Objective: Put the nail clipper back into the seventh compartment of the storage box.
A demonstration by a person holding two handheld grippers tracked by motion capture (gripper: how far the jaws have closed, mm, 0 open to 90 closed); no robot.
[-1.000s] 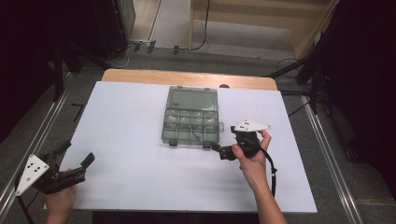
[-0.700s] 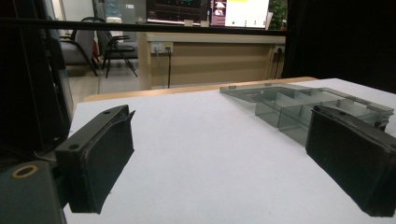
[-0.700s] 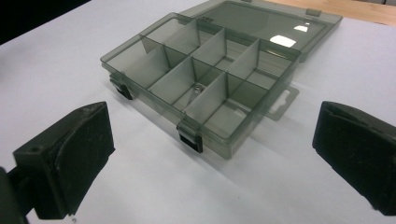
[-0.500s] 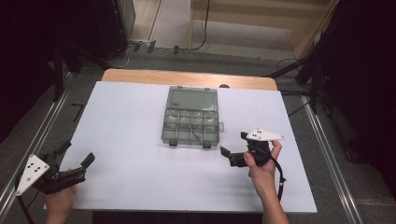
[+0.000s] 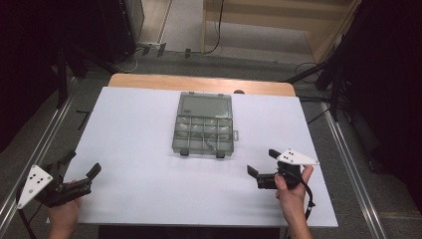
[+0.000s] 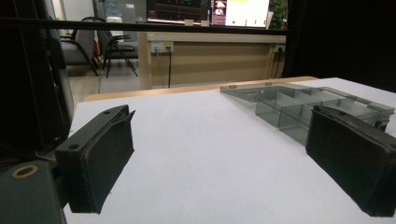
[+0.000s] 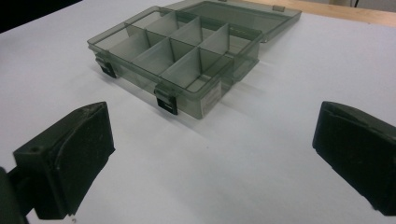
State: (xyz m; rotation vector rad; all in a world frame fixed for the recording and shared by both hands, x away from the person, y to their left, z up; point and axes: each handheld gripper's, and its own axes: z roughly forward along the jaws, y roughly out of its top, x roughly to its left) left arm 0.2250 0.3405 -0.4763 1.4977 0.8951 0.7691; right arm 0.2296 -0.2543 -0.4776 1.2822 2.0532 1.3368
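Observation:
A grey see-through compartment box (image 5: 204, 132) lies at the middle of the white table (image 5: 129, 124), its lid flat open on the far side and its two latches facing me. The compartments look bare. My left gripper (image 5: 82, 163) rests at the near left corner, open, nothing between its jaws; in the left gripper view the gripper (image 6: 219, 158) faces the box (image 6: 299, 109) far off to the right. My right gripper (image 5: 262, 162) is open near the front right, a short way from the box's near right corner. In the right gripper view the gripper (image 7: 212, 154) looks at the box (image 7: 177, 51) ahead.
A wooden strip (image 5: 199, 82) borders the table's far edge. Metal rails (image 5: 348, 164) run along both sides. Beyond the table are a wooden counter (image 6: 210, 56), chairs (image 6: 107, 46) and cables on the floor.
My right gripper has drawn back from the box's near right corner toward the front edge, staying open. The left gripper has not moved.

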